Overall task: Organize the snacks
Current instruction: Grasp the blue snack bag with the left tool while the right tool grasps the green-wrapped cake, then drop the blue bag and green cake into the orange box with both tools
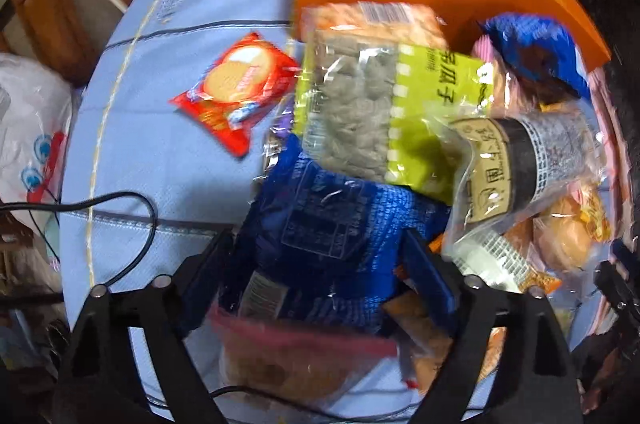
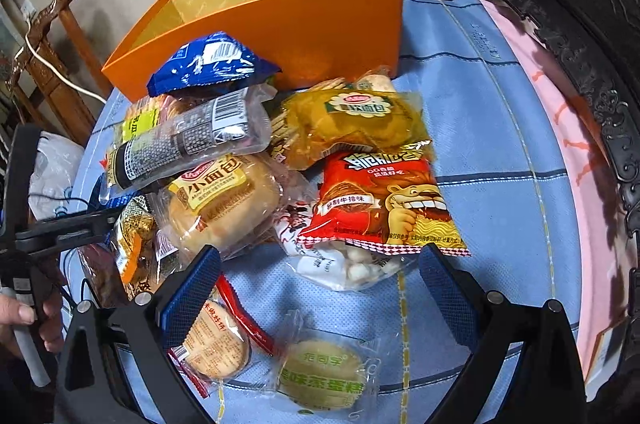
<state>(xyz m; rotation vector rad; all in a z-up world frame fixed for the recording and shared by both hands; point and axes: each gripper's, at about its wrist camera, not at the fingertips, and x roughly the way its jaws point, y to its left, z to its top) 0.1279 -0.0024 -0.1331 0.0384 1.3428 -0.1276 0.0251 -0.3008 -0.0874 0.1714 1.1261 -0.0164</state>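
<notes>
Fingers of the left gripper (image 1: 316,264) straddle the dark blue packet (image 1: 332,220), pads not yet pressing; the right gripper (image 2: 320,284) hangs spread, empty. Beyond stands the orange box (image 2: 304,23), open-topped, presumably the destination. Snacks lie heaped on the desk (image 2: 500,151) before it. The bun pack (image 2: 220,199) reads "小面包".

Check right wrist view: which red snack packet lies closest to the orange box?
The red crinkly packet with the cartoon lion, mid-pile below the orange box; the red-edged clear biscuit wrapper sits far nearer the camera.
</notes>
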